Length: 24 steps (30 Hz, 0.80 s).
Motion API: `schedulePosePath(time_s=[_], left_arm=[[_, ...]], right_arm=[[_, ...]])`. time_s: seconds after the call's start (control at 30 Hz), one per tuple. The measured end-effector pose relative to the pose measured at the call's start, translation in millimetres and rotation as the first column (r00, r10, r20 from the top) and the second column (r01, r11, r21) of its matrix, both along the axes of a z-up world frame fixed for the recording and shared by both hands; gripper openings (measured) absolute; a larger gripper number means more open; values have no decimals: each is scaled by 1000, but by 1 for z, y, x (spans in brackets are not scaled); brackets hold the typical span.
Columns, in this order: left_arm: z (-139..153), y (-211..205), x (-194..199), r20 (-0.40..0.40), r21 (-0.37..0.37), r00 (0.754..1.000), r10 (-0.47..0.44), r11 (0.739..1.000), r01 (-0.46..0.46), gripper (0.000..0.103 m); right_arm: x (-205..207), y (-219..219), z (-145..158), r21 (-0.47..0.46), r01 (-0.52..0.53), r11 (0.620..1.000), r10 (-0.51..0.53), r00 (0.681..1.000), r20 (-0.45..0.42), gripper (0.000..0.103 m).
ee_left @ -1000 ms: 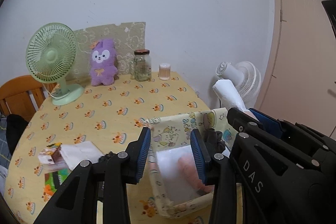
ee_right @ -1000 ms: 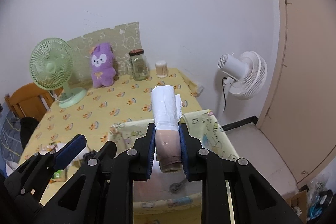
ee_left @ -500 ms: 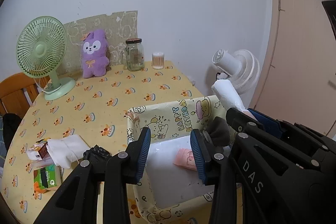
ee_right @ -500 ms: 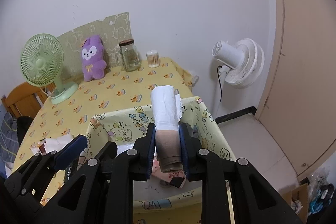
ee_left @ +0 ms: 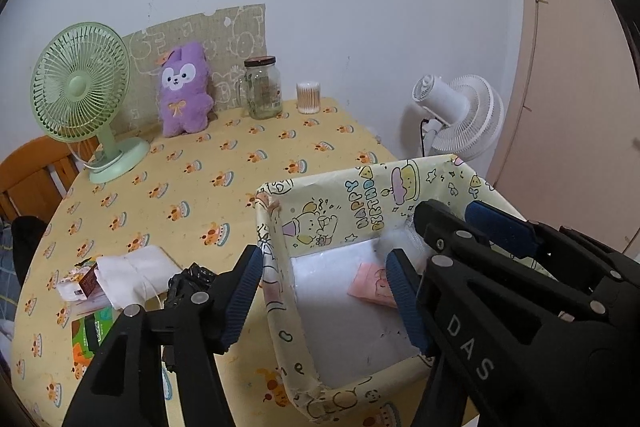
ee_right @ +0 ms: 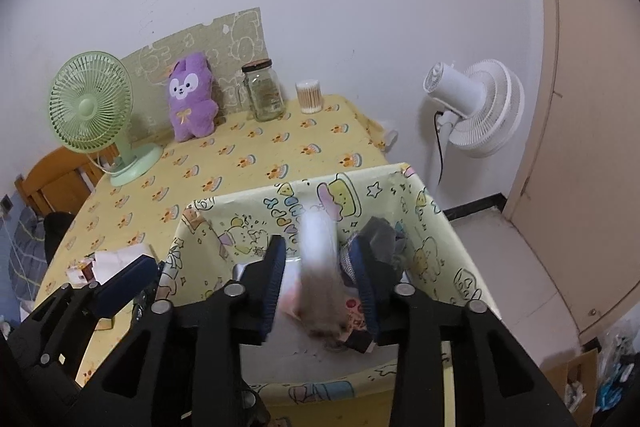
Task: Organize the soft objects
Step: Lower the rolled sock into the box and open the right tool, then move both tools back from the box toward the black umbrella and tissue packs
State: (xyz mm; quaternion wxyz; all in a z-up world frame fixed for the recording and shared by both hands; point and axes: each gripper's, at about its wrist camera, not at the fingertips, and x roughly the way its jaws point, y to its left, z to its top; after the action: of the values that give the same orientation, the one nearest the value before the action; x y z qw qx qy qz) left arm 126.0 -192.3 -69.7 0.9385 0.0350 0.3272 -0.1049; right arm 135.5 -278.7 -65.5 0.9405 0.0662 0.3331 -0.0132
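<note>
A cartoon-printed box (ee_left: 276, 251) (ee_right: 256, 223) stands at the table's near right edge, with a pink item (ee_left: 370, 283) on its white floor. My right gripper (ee_right: 320, 279) is open above the box. A rolled white and brown soft item (ee_right: 320, 267) is blurred between its jaws, falling free into the box. Dark cloth (ee_right: 380, 239) lies inside by the right wall. My left gripper (ee_left: 324, 291) is open and empty over the box's left wall. A purple plush (ee_left: 183, 95) stands at the back of the table.
A green fan (ee_left: 84, 95), a glass jar (ee_left: 262, 87) and a cotton-swab cup (ee_left: 308, 98) stand at the back. A white folded cloth (ee_left: 128, 273), small cartons and a black crumpled bag (ee_left: 188, 281) lie left of the box. A white floor fan (ee_right: 476, 107) stands right of the table.
My right gripper has opened and let go of the rolled item, which drops into the box. Both grippers have moved back a little, with more of the box in view.
</note>
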Motion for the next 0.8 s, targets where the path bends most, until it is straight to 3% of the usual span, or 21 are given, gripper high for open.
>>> schedulePosePath(time_s=[0.07, 0.13, 0.23, 0.8], left_arm=[[-1, 1, 2, -5, 5, 1000, 4, 1000, -4, 71], [-1, 1, 3, -5, -1, 1000, -3, 1000, 3, 73], [-2, 2, 4, -5, -5, 1000, -8, 1000, 8, 78], [4, 9, 5, -25, -23, 999, -46, 999, 46, 89]], right_arm=[[1, 1, -1, -2, 7, 1000, -7, 1000, -8, 45], [2, 1, -1, 1, 17, 1000, -17, 1000, -13, 65], [1, 1, -1, -3, 28, 1000, -28, 1000, -6, 74], [-5, 6, 4, -32, 61, 998, -61, 998, 6, 97]])
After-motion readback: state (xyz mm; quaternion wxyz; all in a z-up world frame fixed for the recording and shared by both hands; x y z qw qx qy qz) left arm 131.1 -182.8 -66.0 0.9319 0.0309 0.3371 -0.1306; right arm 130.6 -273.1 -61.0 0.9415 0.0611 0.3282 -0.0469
